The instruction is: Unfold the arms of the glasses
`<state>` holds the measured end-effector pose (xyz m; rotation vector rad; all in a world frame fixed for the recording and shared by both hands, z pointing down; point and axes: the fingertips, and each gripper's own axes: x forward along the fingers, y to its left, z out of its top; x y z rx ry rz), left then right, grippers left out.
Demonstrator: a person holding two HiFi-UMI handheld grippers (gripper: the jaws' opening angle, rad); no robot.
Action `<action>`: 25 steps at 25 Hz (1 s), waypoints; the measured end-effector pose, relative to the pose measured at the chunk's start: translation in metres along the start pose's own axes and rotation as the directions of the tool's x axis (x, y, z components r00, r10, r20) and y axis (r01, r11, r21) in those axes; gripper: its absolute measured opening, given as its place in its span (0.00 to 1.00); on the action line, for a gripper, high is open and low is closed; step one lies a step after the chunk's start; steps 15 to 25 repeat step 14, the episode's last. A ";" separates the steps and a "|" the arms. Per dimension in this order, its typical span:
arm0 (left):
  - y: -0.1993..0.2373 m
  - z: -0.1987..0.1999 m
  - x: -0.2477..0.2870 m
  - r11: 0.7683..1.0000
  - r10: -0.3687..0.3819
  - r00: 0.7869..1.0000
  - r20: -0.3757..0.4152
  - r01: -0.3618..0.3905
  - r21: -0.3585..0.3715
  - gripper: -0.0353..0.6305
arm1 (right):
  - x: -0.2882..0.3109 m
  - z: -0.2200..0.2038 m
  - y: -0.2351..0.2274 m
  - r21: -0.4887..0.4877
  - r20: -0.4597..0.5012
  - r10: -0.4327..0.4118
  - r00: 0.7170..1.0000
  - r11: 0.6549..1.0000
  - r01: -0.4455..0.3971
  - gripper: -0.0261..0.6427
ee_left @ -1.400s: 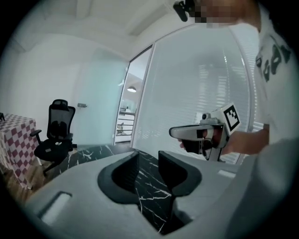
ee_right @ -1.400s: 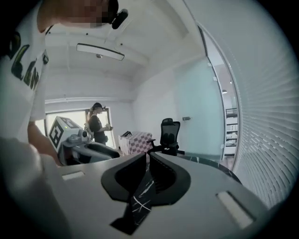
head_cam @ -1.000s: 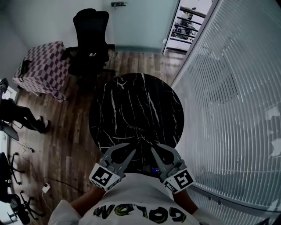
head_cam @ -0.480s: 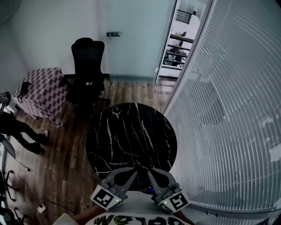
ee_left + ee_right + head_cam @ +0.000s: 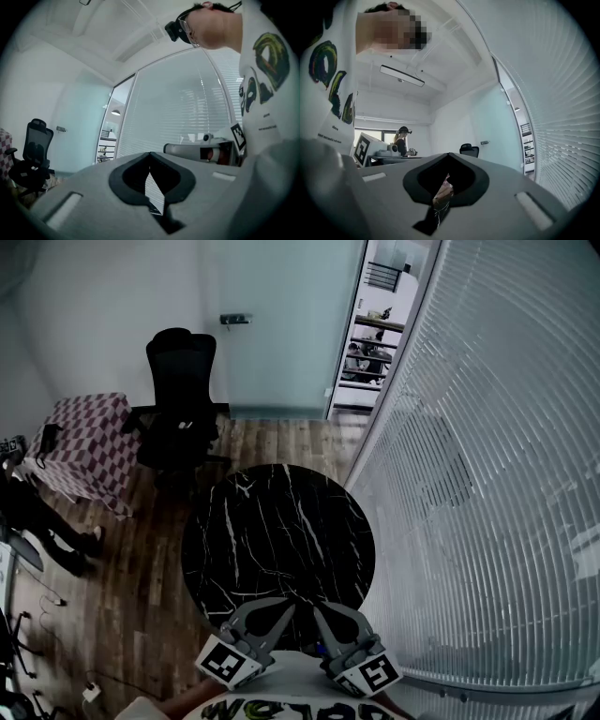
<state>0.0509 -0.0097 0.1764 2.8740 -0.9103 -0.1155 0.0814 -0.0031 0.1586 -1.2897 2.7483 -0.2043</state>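
Note:
No glasses can be made out in any view. The round black marble table [image 5: 277, 540] shows only its bare top. Both grippers sit at the bottom of the head view, close to my chest and over the table's near edge. My left gripper [image 5: 289, 605] is shut, its tips meeting with nothing between them; in the left gripper view [image 5: 149, 153] it points level at the slatted glass wall. The right gripper [image 5: 314, 608] is also shut and holds nothing; in the right gripper view [image 5: 449, 154] it points level across the room.
A black office chair [image 5: 180, 381] stands beyond the table, and a checkered box [image 5: 84, 442] lies at the left. A curved glass wall with blinds [image 5: 469, 521] runs along the right. A person's legs [image 5: 37, 512] show at the far left. An open doorway [image 5: 370, 343] lies behind.
The left gripper's jaws have closed on nothing. Both grippers have drawn back toward my chest, and the head view has tipped up so more of the far wall and doorway shows.

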 end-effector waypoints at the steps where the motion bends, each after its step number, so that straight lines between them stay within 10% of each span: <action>1: 0.000 0.001 0.000 1.000 0.000 1.000 0.001 0.000 0.002 0.06 | -0.001 0.000 0.000 -0.002 -0.003 -0.002 1.000 1.000 0.002 0.04; 25: -0.003 0.001 -0.008 1.000 0.024 1.000 -0.017 -0.025 -0.018 0.06 | 0.003 0.001 0.012 -0.019 -0.016 0.017 1.000 1.000 -0.017 0.04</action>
